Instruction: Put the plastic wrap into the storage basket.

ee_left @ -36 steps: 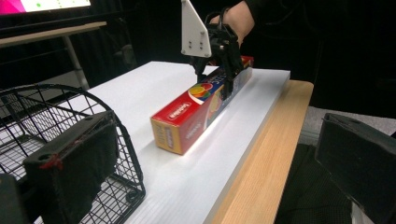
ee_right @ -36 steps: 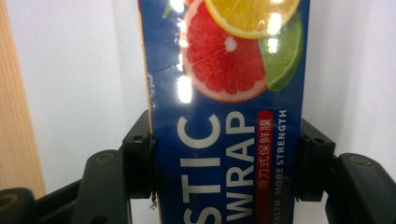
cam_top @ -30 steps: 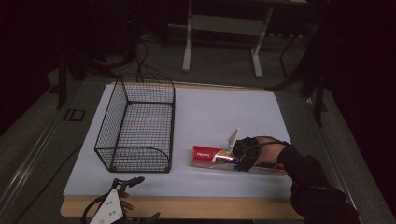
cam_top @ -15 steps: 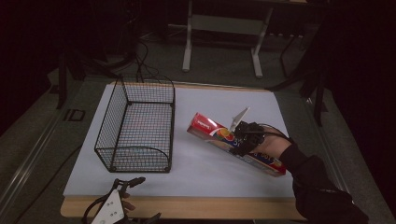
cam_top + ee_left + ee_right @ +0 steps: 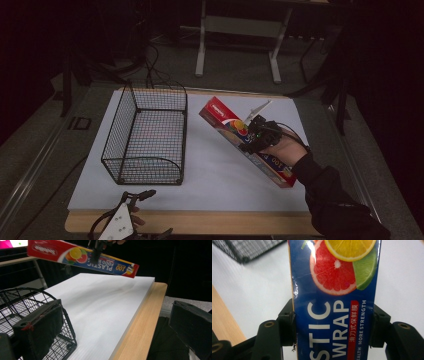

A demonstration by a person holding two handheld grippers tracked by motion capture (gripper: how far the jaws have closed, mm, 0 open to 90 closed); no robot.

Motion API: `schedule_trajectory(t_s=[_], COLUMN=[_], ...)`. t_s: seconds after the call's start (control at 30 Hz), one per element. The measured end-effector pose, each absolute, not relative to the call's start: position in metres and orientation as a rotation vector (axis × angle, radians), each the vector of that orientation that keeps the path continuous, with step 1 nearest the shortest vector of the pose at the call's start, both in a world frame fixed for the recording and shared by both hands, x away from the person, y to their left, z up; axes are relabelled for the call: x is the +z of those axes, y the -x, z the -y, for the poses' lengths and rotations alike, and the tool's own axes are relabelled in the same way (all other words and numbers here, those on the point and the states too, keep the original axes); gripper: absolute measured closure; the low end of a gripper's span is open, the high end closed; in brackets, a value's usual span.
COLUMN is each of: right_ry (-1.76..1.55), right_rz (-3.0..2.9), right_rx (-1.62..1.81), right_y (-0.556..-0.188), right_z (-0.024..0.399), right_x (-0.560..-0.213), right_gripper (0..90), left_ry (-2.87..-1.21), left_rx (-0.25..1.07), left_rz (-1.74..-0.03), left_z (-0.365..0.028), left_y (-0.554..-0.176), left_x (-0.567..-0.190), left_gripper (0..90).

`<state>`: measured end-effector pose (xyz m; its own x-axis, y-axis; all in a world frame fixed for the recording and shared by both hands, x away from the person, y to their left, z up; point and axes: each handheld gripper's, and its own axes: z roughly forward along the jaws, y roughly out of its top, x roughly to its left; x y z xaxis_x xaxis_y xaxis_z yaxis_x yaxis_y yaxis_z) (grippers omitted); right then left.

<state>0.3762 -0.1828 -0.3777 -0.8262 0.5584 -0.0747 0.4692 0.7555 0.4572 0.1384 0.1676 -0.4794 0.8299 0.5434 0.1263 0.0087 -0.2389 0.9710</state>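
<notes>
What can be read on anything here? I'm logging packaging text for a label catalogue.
On the plastic wrap box, right gripper view: "STIC WRAP", cut off at the left.
Same face, red strip: Chinese characters, then "MORE STRENGTH".
Bottom edge: "EALTH", cut off.
Same box, left gripper view, upside down: "PLASTIC FOOD", the next word hidden, and "100".
Red end of the box: a white brand logo, too blurred to read.

The plastic wrap box (image 5: 245,140) is red and blue with citrus slices printed on it; the wire basket (image 5: 145,135) is black.
</notes>
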Motion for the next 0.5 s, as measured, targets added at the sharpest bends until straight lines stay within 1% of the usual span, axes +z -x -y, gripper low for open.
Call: schedule_trajectory(t_s=[0.07, 0.5], right_ry=[-0.821, -0.826], right_rz=[-2.745, -2.654], right_rx=[0.646, 0.804], right_y=[-0.377, -0.375], right_z=[0.181, 0.139], right_x=[-0.375, -0.346], right_gripper=[39.7, 39.8], left_ry=[-1.754, -1.757], left_rx=[0.527, 0.528], left_rz=[-0.428, -0.422], left_z=[-0.167, -0.167], left_y=[-0.139, -0.139], left_x=[-0.480, -0.480], left_gripper=[0.0, 0.1])
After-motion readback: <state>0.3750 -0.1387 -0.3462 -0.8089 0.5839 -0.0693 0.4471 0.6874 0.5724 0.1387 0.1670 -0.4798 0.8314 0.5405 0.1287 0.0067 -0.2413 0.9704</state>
